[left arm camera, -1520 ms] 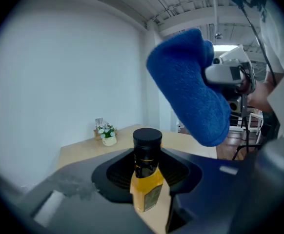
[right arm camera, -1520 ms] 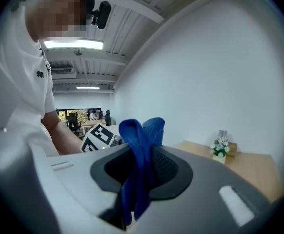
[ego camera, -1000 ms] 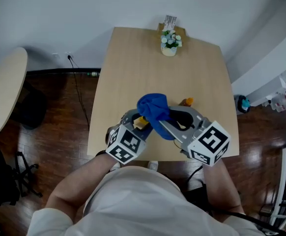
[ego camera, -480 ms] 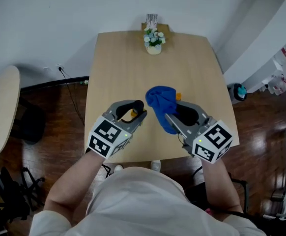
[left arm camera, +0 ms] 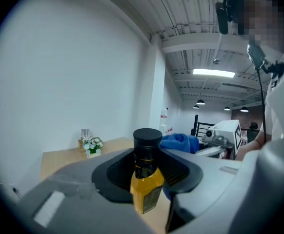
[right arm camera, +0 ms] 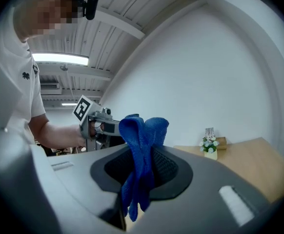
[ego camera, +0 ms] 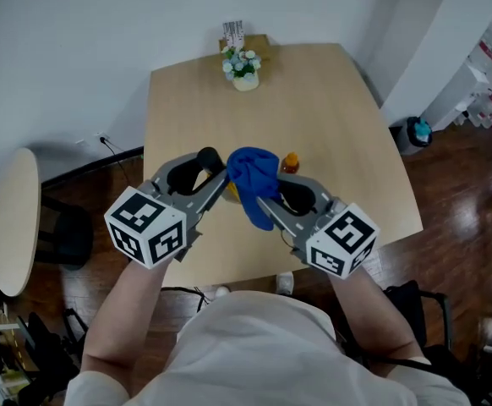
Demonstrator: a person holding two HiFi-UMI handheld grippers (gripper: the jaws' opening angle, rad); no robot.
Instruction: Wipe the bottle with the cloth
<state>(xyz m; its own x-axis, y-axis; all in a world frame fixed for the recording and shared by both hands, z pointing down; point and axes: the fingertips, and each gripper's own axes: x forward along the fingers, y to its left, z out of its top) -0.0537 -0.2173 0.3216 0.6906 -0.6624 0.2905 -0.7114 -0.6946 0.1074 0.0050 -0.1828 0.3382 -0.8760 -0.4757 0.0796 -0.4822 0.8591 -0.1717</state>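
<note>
Bottle (left arm camera: 147,179) stood cap-up, neck clamped in L hand-held gripper (ego camera: 222,176) above worktop (ego camera: 347,117) | cloth (ego camera: 250,176) was pinched in R hand-held gripper (ego camera: 268,194), bunched end just R of bottle, contact unclear | judged: wipe needed short leftward reach by R.

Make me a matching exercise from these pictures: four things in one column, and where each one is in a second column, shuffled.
Things:
1. bottle
2. cloth
3. flower pot
4. round side table

Places:
A. at the far edge of the table
B. clamped in the left gripper
C. beside the table, on the person's left
D. clamped in the right gripper

Pairs: 1-B, 2-D, 3-A, 4-C
</note>
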